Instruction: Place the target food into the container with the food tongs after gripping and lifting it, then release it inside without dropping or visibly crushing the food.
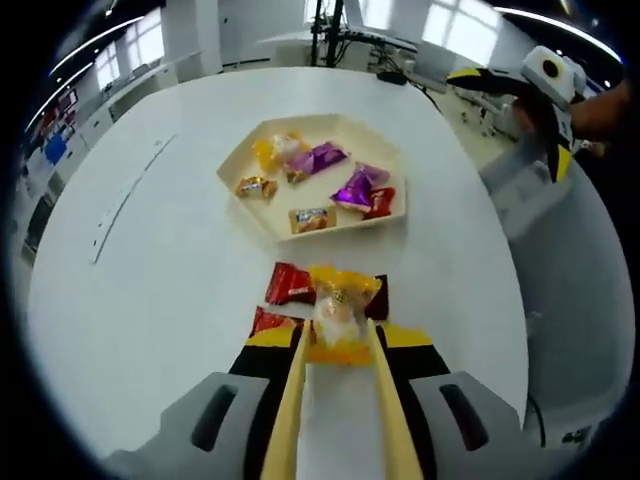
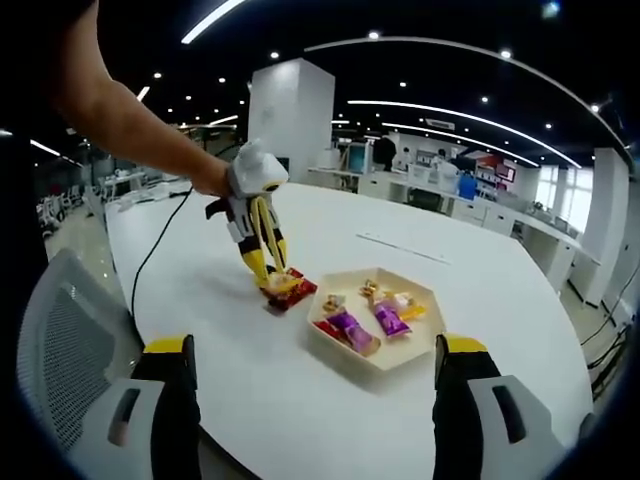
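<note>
A yellow-wrapped candy (image 1: 340, 300) lies among red packets (image 1: 288, 283) on the white table (image 1: 150, 250). The tongs on my left gripper (image 1: 338, 328) are closed around it, one arm on each side. Beyond it stands a cream hexagonal tray (image 1: 228, 182) holding several wrapped candies, purple, yellow and red. In the right gripper view a person's hand holds the left gripper (image 2: 279, 278) with its tongs' tips down on the candy pile (image 2: 287, 287), left of the tray (image 2: 375, 362). My right gripper (image 2: 315, 345) hangs open above the table's near edge, nothing between its jaws, and it also appears as the right gripper (image 1: 545, 75).
A grey mesh chair (image 2: 60, 340) stands at the table's edge, and a black cable (image 2: 150, 260) trails off the table. Another grey chair (image 1: 520, 190) sits beside the table. Desks and monitors fill the room behind.
</note>
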Tool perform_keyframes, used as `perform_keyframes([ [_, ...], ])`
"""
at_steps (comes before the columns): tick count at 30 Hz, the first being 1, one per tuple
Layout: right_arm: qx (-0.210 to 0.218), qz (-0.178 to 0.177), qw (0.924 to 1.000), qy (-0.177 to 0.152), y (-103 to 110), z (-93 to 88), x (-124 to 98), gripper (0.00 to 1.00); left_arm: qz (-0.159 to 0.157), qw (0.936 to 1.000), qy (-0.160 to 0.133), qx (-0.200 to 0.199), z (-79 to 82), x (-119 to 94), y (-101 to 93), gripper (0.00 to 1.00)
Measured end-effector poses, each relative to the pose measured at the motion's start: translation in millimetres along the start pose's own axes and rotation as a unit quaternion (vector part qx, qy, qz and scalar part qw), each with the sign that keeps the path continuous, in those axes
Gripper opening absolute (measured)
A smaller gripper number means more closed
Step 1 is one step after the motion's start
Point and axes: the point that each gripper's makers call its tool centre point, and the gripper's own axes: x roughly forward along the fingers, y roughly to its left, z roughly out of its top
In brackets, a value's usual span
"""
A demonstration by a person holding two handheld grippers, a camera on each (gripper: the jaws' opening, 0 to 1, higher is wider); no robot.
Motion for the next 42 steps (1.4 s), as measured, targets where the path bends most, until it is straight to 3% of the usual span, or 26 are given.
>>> perform_keyframes([
  [9, 0.000, 0.000, 1.0000, 0.000, 0, 0.3, 0, 0.97, 0.014, 0.9997, -0.005, -0.018, 0.7, -4, 0.6, 0.17],
  [19, -0.002, 0.002, 1.0000, 0.000, 1, 0.3, 0, 0.97, 0.019, 0.9993, -0.010, -0.029, 6.9, -14, 3.1, 0.16],
  [42, -0.004, -0.001, 1.0000, -0.007, 0, 2.4, -1, 0.97, 0.046, 0.9985, -0.013, -0.025, 43.0, -64, 25.4, 0.15],
])
